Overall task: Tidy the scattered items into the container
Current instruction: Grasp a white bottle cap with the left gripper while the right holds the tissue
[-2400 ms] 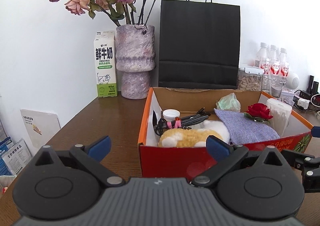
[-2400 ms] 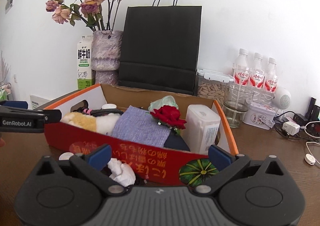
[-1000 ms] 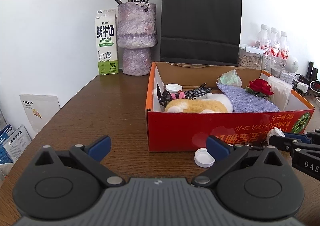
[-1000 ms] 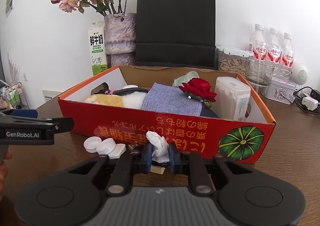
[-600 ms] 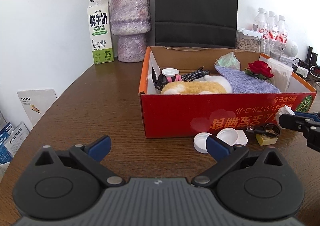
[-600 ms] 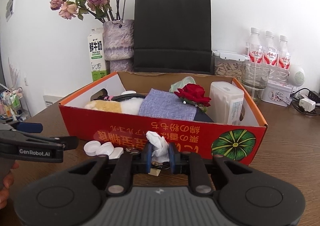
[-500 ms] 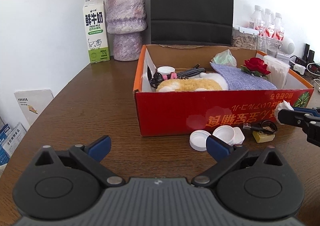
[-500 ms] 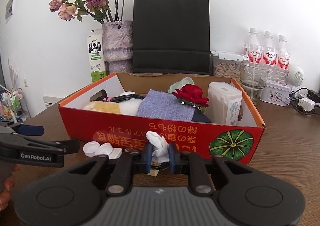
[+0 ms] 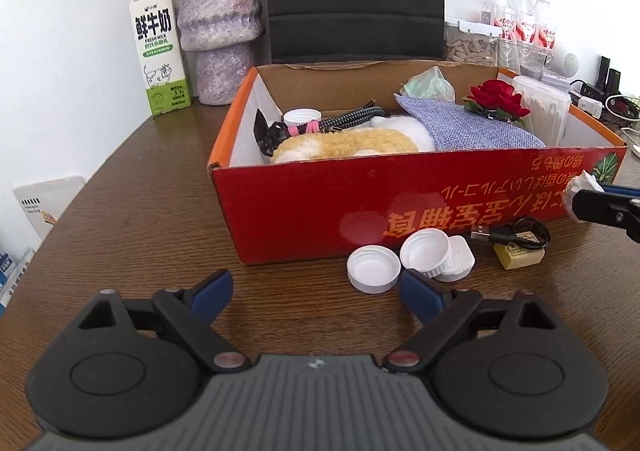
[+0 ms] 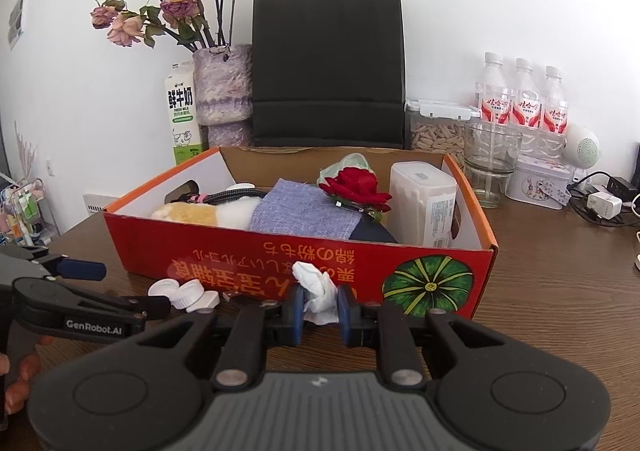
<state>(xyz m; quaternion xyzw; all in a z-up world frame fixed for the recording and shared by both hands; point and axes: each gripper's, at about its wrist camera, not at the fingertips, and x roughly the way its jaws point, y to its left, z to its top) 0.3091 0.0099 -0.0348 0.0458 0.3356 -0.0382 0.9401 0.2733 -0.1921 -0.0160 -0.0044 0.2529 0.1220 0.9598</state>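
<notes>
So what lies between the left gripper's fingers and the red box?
In the left wrist view, bare table, with the white bottle caps ahead of the right finger of the left gripper, whose jaws are closing.

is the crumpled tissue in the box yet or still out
Still out. The tissue is pinched in the right tongs, in front of the red box wall, outside it.

The left gripper [image 9: 316,291] now sits lower and nearer the white caps [image 9: 374,268], its jaws closing on nothing; the right gripper [image 10: 319,309] has lifted the crumpled tissue [image 10: 316,291] off the table [image 9: 140,211]
</notes>
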